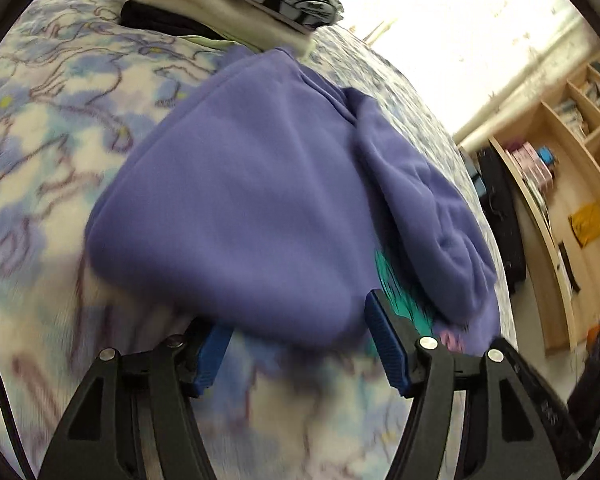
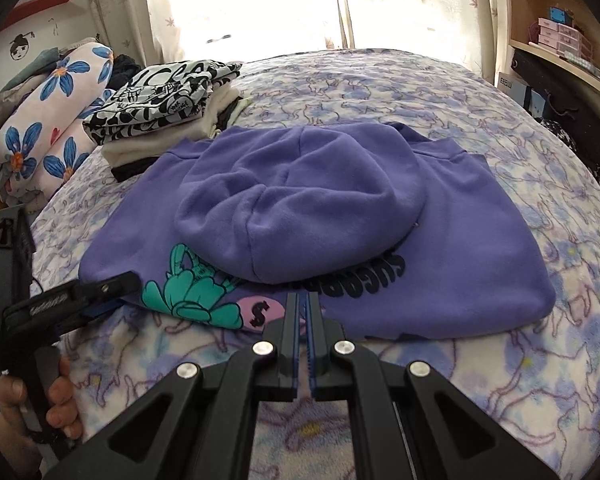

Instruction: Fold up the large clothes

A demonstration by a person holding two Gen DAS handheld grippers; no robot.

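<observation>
- Left tool (image 1: 300, 340) stood with jaws apart at the near left corner of the purple hoodie (image 2: 300, 208), blue pads (image 1: 386, 344) either side of the hem, not pressing it.
- Hoodie lay partly folded on the floral bed (image 2: 500, 380), hood turned down over the printed back — soft, thick fleece, likely light but floppy, best taken at hem corners.
- Right tool (image 2: 303, 312) was closed on nothing, at the near hem by the dollar print.
- Folded stack (image 2: 160, 108) sat behind, to the left.
</observation>
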